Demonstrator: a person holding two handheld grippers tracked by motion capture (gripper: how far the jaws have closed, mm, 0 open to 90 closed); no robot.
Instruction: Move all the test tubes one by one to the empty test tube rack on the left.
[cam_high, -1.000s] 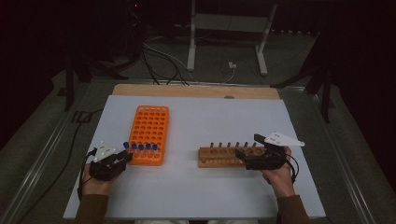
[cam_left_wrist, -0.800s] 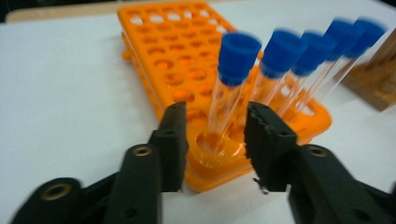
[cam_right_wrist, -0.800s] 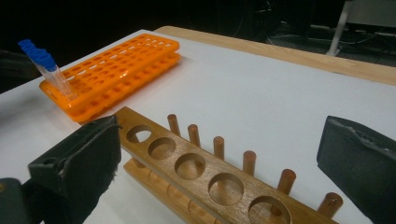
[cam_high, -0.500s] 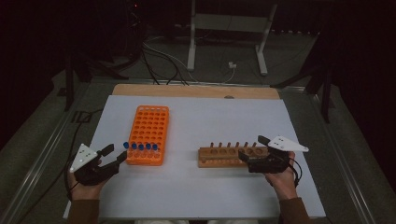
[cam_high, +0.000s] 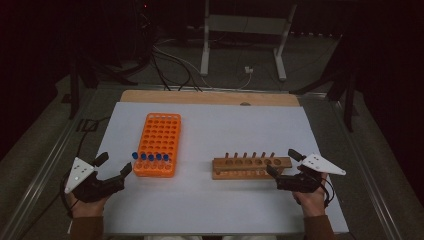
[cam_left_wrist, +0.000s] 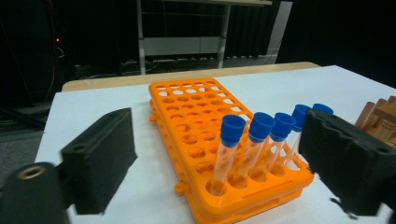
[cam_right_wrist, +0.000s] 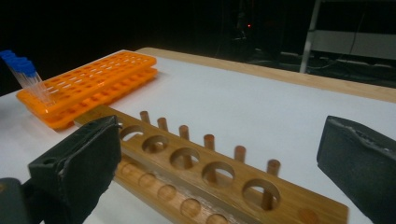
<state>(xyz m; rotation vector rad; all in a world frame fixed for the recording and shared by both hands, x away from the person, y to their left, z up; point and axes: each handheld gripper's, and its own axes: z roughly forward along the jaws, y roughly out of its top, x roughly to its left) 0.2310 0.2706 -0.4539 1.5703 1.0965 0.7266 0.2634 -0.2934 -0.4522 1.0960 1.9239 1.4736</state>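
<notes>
Orange tube rack (cam_high: 159, 143) near the bench's front left corner, just beside the left tongs (cam_high: 113, 168), jaws just opened, nothing between. Five clear tubes with blue caps (cam_left_wrist: 254, 128) upright in its front row. Wooden rack (cam_high: 251, 165) touching the open, empty right tongs (cam_high: 283, 163).

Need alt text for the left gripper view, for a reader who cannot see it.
The left gripper, jaws open with nothing between them, faces an orange tube rack on a white table. Five blue-capped tubes stand in the rack's nearest row; a wooden rack edges in at right.
</notes>
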